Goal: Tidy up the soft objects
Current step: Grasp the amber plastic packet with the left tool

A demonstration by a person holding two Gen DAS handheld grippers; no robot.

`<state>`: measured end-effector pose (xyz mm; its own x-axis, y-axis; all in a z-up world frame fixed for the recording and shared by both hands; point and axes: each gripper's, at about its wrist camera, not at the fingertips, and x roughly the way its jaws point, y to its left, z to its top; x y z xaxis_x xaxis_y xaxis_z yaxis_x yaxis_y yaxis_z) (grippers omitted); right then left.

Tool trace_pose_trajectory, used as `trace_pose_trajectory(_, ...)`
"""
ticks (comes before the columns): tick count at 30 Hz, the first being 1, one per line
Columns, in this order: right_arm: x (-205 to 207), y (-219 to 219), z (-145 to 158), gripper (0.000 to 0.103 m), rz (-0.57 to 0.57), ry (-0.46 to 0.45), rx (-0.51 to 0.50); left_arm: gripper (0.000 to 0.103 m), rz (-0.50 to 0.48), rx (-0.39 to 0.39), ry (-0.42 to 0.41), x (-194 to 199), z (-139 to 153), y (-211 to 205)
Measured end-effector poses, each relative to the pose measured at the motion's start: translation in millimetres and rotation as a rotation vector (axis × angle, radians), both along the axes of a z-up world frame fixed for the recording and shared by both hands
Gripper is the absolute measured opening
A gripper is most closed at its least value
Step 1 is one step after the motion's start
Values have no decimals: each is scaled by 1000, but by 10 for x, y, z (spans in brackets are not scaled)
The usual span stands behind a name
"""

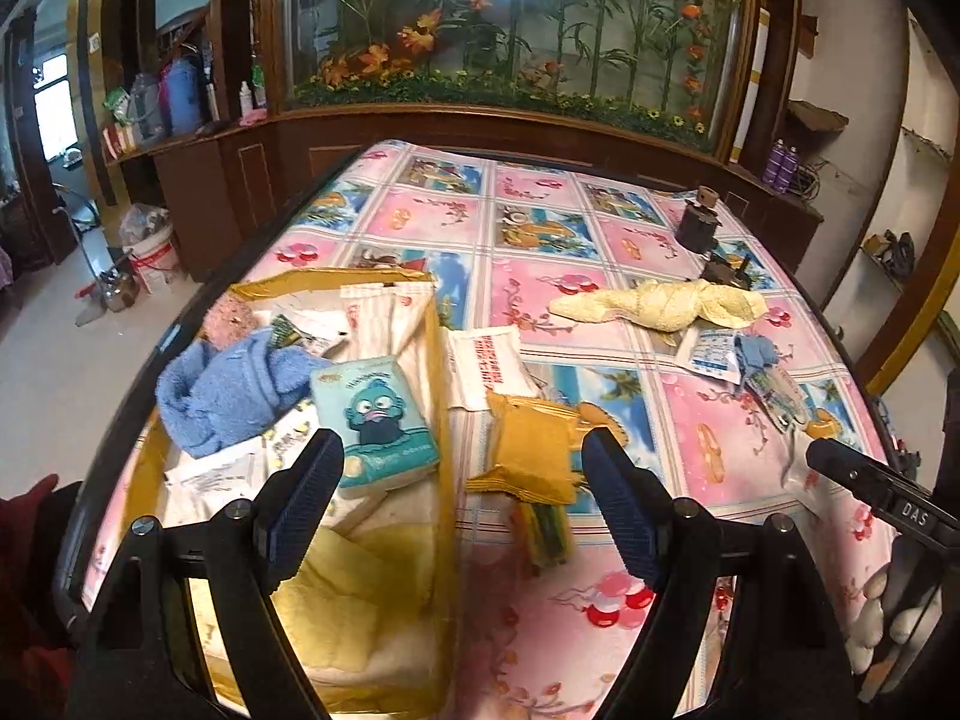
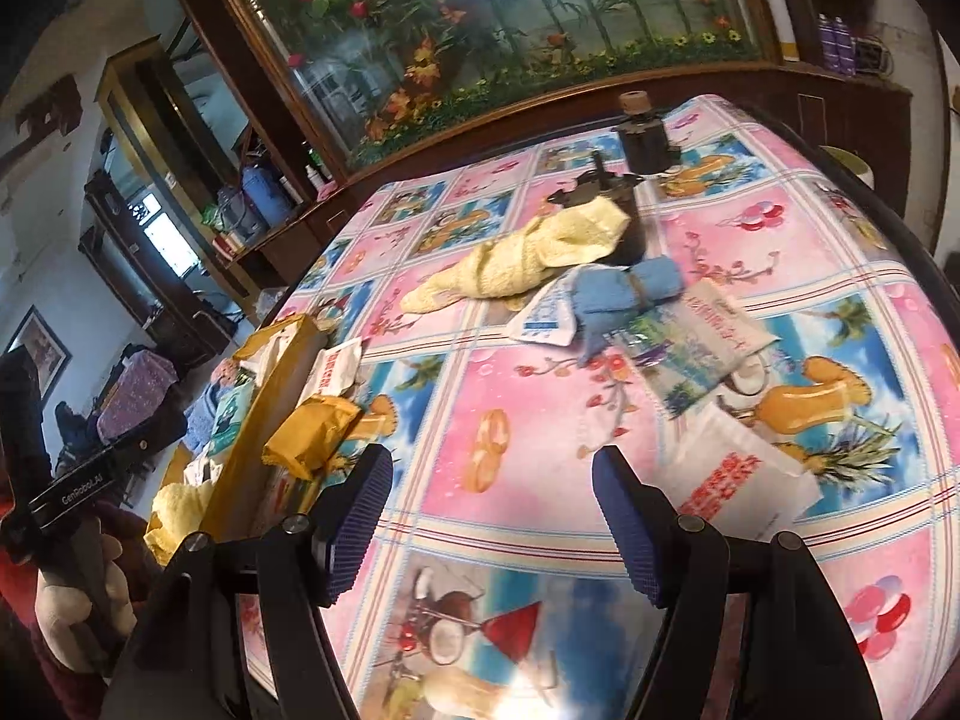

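A gold cardboard box (image 1: 441,420) stands at the table's left, holding a blue towel (image 1: 222,390), a teal tissue pack (image 1: 378,420) and white packets. My left gripper (image 1: 462,468) is open, hovering over the box's right wall and a yellow packet (image 1: 528,450) lying just outside it. A white tissue pack (image 1: 486,366) lies beside that. Farther right lie a yellow towel (image 1: 660,300) (image 2: 528,258) and a small blue cloth (image 2: 624,288) on plastic packets. My right gripper (image 2: 492,474) is open above bare tablecloth, nothing between its fingers. A white tissue pack (image 2: 732,480) lies to its right.
Two dark bottles (image 2: 642,138) stand at the table's far side near the yellow towel. A wooden cabinet with a glass plant display (image 1: 510,30) runs behind the table. The table edge (image 1: 180,324) drops to the floor on the left, where a white bucket (image 1: 153,255) stands.
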<state>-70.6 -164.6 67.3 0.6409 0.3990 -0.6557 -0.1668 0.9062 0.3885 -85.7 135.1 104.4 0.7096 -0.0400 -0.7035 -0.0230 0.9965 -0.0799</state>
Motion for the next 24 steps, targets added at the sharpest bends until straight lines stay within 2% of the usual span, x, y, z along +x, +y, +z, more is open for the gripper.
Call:
trace_pose_trajectory(3, 33, -223, -49, 72, -53, 13, 2, 82, -63, -25, 33, 80, -83, -159)
trace_pose_trajectory(9, 65, -424, -178, 72, -79, 39, 18, 82, -77, 22, 127, 404, -413, -427)
trace_pose_trajectory(11, 62, -425, -213, 72, -73, 45, 22, 82, -70, 53, 166, 546, -546, -481)
trace_pose_trajectory(14, 81, -424, -237, 72, -66, 45, 28, 82, -62, 139, 184, 684, -624, -614)
trace_pose_trajectory(15, 84, -424, -242, 72, -66, 44, 27, 82, -86, 111, 213, 712, -637, -648)
trace_pose_trajectory(16, 92, -431, -246, 72, -65, 44, 29, 82, -128, 45, 242, 717, -638, -677)
trace_pose_trajectory(19, 94, -453, -269, 72, -70, 47, 35, 82, -313, -222, 282, 638, -565, -712)
trace_pose_trajectory(20, 102, -468, -285, 72, -73, 50, 37, 82, -342, -283, 269, 592, -504, -703)
trace_pose_trajectory(22, 102, -504, -308, 72, -79, 55, 46, 82, -339, -307, 216, 520, -360, -668)
trace_pose_trajectory(24, 111, -539, -326, 72, -85, 54, 58, 83, -286, -269, 192, 517, -298, -633)
